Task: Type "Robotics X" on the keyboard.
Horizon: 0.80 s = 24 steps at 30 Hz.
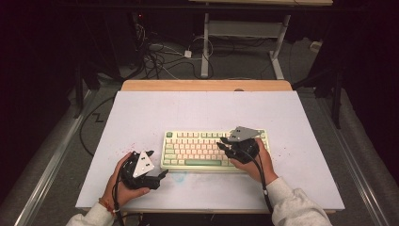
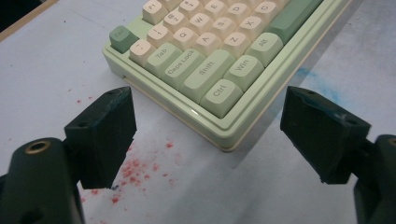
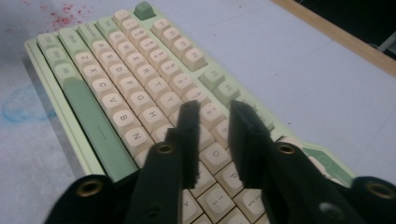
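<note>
the right claw (image 1: 225, 142) hovered low over the right half of the mechanical keyboard (image 1: 197, 149), its jaws set narrow with a small gap between them and nothing clamped; in the right gripper view the tips stood just above the cream keycaps (image 3: 140, 100) of the home rows, whether touching them i could not tell. the left claw (image 1: 158, 165) rested on the desk (image 1: 141, 108) just off the keyboard's near left corner, jaws spread wide and empty, that corner with its ctrl key (image 2: 220, 91) lying ahead of the gap.

the keyboard sat flat near the middle of the desk, a little toward the near edge, long side parallel to that edge. red specks (image 2: 135, 168) dotted the white desk surface beside its left end, and a faint blue smudge (image 3: 21, 109) marked the surface along its near side.

as a judgement: the pale green case looked rigid and fairly heavy for its size, so it should slide or lift as one stiff piece without bending. the keycaps were smooth and could pop off or slip under a pinch, so they made a poor hold. the safer grip would be on the case rim at a short end or corner, with jaws wide enough to span the edge.
</note>
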Motion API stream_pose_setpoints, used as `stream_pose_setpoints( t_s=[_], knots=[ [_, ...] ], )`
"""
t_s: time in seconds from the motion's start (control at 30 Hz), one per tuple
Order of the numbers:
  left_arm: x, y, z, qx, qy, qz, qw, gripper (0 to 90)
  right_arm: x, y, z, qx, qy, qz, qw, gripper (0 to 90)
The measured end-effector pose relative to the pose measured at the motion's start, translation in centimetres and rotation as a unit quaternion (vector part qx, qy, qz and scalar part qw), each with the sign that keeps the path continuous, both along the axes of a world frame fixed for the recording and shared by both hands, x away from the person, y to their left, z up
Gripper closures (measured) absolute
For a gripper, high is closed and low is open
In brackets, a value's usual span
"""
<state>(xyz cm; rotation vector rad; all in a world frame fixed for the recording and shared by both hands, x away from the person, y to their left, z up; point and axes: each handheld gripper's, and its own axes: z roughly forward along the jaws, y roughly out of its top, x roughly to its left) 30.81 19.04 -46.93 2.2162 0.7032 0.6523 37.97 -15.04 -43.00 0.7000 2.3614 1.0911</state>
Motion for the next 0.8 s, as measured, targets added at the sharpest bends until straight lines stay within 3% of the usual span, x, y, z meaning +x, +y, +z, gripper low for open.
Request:
stream_pose_setpoints(
  t_s=[0.13,0.43,0.5,0.7,0.8],
  knots=[
    [0.0,0.0,0.1,0.0,0.0,-0.001,1.0,17.3,-0.6,-0.6,0.6,0.015,-0.014,0.004,0.9998,58.5],
    [0.0,-0.2,0.2,0.001,0.002,0.001,1.0,17.3,-2.1,-1.9,1.6,0.041,-0.055,-0.021,0.9974,30.6],
    [0.0,-0.1,0.3,-0.006,0.002,0.001,1.0,18.2,-2.4,-2.1,1.8,0.034,-0.063,-0.031,0.9969,28.1],
    [-0.1,0.2,0.8,-0.015,0.003,-0.001,0.9999,22.8,-3.6,-3.4,2.2,0.051,-0.081,-0.039,0.9947,22.7],
    [-0.2,0.3,1.3,-0.021,0.002,0.002,0.9998,24.0,-4.3,-4.1,2.2,0.048,-0.093,-0.044,0.9935,22.3]
  ],
)
